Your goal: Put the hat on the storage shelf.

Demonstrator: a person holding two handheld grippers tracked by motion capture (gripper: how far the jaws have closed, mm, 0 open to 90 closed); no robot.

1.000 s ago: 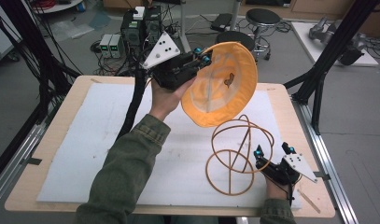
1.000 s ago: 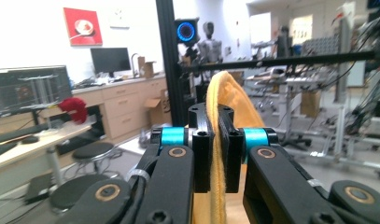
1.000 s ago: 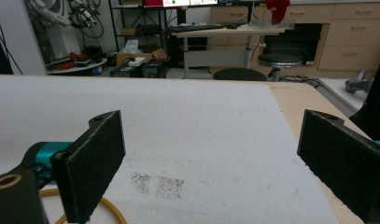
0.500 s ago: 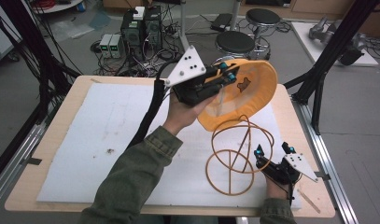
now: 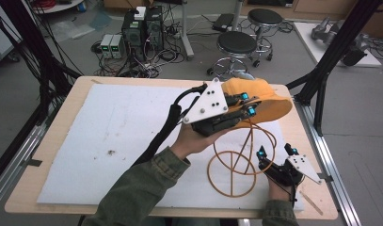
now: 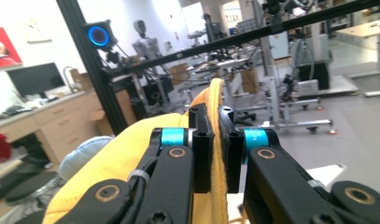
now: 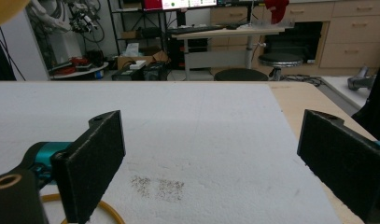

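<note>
Your left gripper (image 5: pixel 245 104) pinches the yellow hat's (image 5: pixel 269 101) brim, high above the tabletop (image 5: pixel 85 89) at 1 o'clock. Lower it slowly onto the wire stand (image 5: pixel 238 160). Your right gripper (image 5: pixel 276 157) waits wide open at 5 o'clock.

Standing in the way at mid-right: wire frame (image 5: pixel 243 162), with yellow hat (image 5: pixel 267 101) hanging just above it in the left gripper (image 5: pixel 245 104); lying open for passing: white mat (image 5: pixel 109 141) across the left half, bare of obstacles
</note>
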